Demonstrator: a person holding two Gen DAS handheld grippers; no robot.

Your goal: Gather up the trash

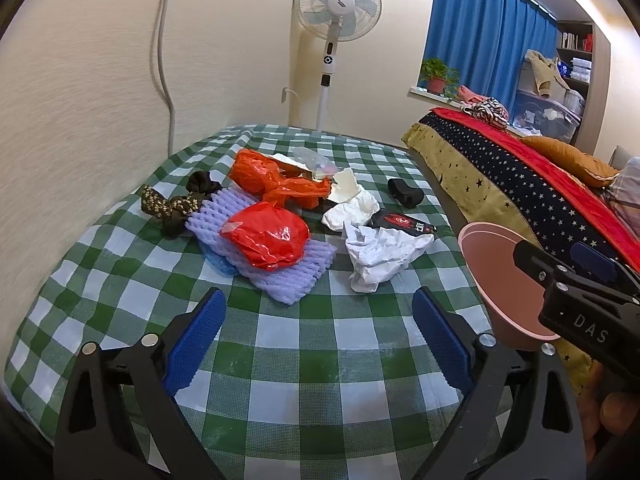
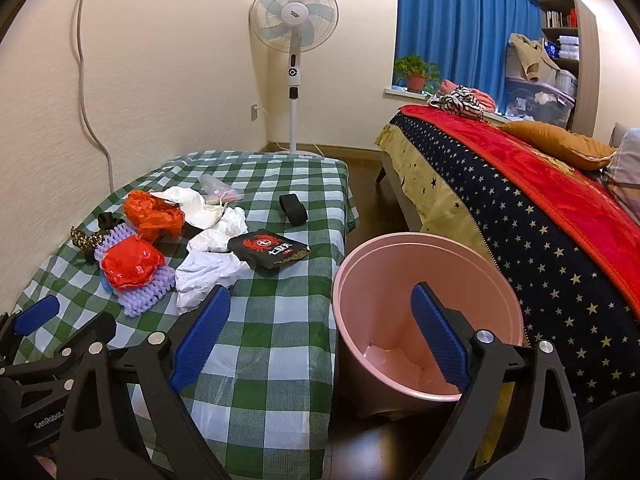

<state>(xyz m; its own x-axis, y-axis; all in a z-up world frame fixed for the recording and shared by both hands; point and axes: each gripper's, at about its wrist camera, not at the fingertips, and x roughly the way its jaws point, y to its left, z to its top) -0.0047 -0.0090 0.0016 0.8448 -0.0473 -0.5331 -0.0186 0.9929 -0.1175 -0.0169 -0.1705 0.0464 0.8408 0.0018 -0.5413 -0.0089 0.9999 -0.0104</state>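
Trash (image 1: 376,256) lies in a heap on the checked table (image 1: 304,344), ahead of the left gripper (image 1: 318,340), whose jaws stand wide and hold nothing. The right gripper (image 2: 320,336) is wide and empty too, with the pink bin (image 2: 424,312) just ahead of it, off the table's right edge. Only a scrap or two shows in the bin, so nearly all is left: red bags (image 1: 266,240), foam net (image 1: 296,274), black packet (image 2: 268,250).

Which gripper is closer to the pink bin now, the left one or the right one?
Right. The right gripper hangs open by the rim of the pink bin, one finger over its mouth. The left gripper, also open, is over the checkered table, bin off to its right.
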